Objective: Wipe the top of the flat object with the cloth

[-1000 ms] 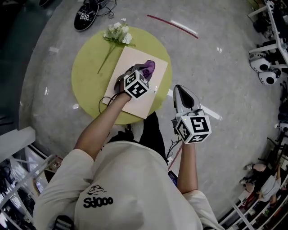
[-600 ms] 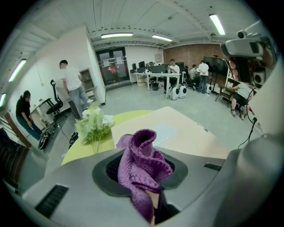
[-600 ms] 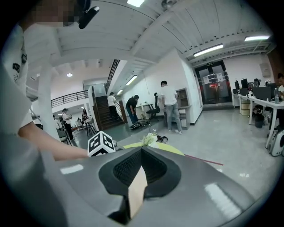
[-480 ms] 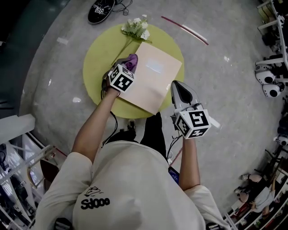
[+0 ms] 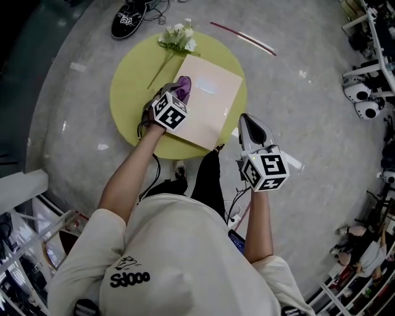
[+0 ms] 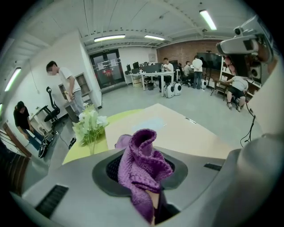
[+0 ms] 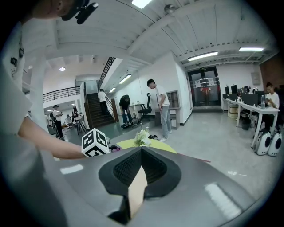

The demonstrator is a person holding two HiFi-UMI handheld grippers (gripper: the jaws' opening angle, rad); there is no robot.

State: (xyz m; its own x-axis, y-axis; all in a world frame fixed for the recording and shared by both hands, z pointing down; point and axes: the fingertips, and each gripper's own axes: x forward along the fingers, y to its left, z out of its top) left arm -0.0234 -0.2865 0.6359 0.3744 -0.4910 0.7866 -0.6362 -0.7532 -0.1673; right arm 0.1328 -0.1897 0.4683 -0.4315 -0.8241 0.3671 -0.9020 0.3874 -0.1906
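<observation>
A flat pale-pink board [image 5: 210, 99] lies on a round yellow-green table [image 5: 133, 80]. My left gripper [image 5: 178, 94] is shut on a purple knitted cloth [image 5: 183, 85], which rests on the board's left part. In the left gripper view the cloth [image 6: 142, 162] bunches up out of the closed jaws of that gripper [image 6: 151, 206], and the board [image 6: 177, 128] stretches ahead. My right gripper [image 5: 243, 121] is at the board's right edge. In the right gripper view a thin beige edge of the board [image 7: 139, 177] sits clamped between the jaws of the right gripper [image 7: 132, 205].
A sprig of white flowers [image 5: 177, 37] lies on the table's far side, just past the board. A black shoe-like object [image 5: 128, 17] and a red-and-white strip [image 5: 242, 37] lie on the grey floor beyond. People and desks stand far off.
My left gripper has carried the cloth from the board's far middle over to its left side. The right gripper has stayed at the board's right edge.
</observation>
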